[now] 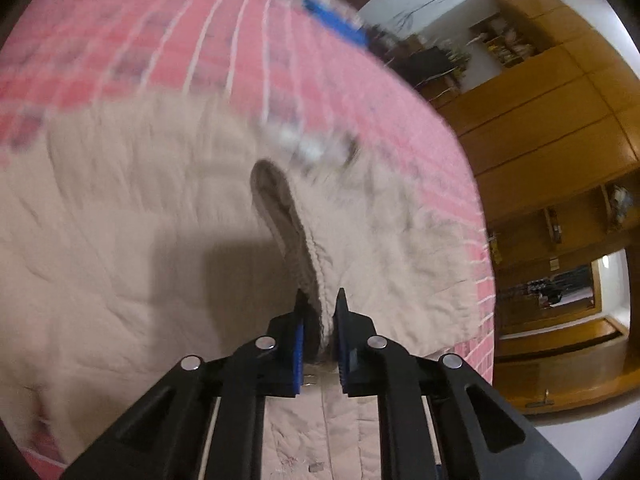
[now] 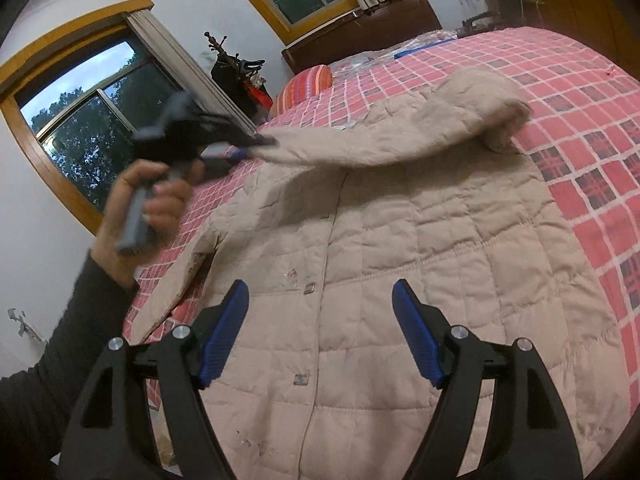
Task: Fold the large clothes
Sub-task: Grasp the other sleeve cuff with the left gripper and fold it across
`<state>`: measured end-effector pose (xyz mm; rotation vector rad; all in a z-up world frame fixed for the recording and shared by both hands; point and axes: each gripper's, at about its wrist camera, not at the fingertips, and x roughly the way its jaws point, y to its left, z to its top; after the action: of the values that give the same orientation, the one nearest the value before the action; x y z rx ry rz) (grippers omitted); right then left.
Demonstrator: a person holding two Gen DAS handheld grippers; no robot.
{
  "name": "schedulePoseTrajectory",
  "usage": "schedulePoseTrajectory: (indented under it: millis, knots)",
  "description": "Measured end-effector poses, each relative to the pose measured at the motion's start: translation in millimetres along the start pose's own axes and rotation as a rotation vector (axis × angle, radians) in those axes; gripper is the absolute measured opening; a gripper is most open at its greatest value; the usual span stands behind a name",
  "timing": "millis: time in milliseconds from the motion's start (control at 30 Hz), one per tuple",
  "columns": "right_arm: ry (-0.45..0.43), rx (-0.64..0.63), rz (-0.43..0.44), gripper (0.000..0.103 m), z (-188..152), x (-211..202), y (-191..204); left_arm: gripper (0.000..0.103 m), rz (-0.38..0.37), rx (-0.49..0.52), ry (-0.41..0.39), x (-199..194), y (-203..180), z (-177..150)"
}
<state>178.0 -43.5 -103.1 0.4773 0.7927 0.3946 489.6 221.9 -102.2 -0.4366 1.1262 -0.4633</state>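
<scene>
On the pink checked bedspread (image 2: 580, 92), our beige quilted coat (image 2: 400, 240) lies spread flat. Our left gripper (image 1: 320, 308) clamps the ribbed cuff (image 1: 288, 232) of a sleeve (image 2: 380, 136), lifting it across the coat; our right gripper (image 2: 320, 308) hovers above the button placket, fingers spread wide, empty.

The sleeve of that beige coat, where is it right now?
Its knitted cuff is pinched in the left tongs; in the right wrist view the sleeve stretches across the coat, over the checked bedspread.
</scene>
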Motion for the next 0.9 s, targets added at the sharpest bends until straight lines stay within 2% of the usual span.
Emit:
schedulePoseTrajectory:
  millis: [100,200,367,533,567,633,667,700,800,867,900]
  knots:
    - [0.001,0.007,0.009,0.074,-1.4,-0.2,1.0,0.012,0.022,0.043,-0.066,-40.1,3.0,11.4]
    - [0.005,0.011,0.017,0.074,-2.6,2.8,1.8,0.012,0.046,0.045,-0.095,-59.9,19.7,17.5]
    - [0.023,0.015,0.030,0.074,-3.8,10.0,5.1,0.012,0.067,-0.008,-0.064,-56.4,69.7,12.1]
    - [0.022,0.015,0.029,0.075,-3.5,10.2,5.6,0.014,0.119,-0.078,0.017,-20.3,120.1,-1.4]
    - [0.019,0.017,0.029,0.075,-2.7,9.5,5.8,0.020,0.137,-0.089,0.033,-16.6,126.0,-4.1]
    - [0.010,0.021,0.030,0.076,-1.6,6.4,5.7,0.026,0.244,-0.132,0.046,-17.3,136.0,-6.2]
    - [0.004,0.023,0.033,0.077,-1.0,4.5,5.9,0.035,0.273,-0.144,0.023,-27.0,135.5,-5.2]
    - [-0.002,0.024,0.035,0.078,-0.7,2.6,6.2,0.045,0.256,-0.145,-0.008,-36.1,131.8,-5.1]
    - [-0.012,0.025,0.048,0.079,0.4,-0.4,7.8,0.062,0.175,-0.103,-0.112,-65.8,105.5,-3.4]
    - [-0.008,0.023,0.070,0.079,-0.1,0.9,12.1,0.069,0.113,-0.045,-0.127,-65.5,87.8,-4.1]
    - [-0.006,0.021,0.078,0.079,-0.2,1.8,14.0,0.070,0.085,-0.024,-0.108,-56.1,81.9,-4.9]
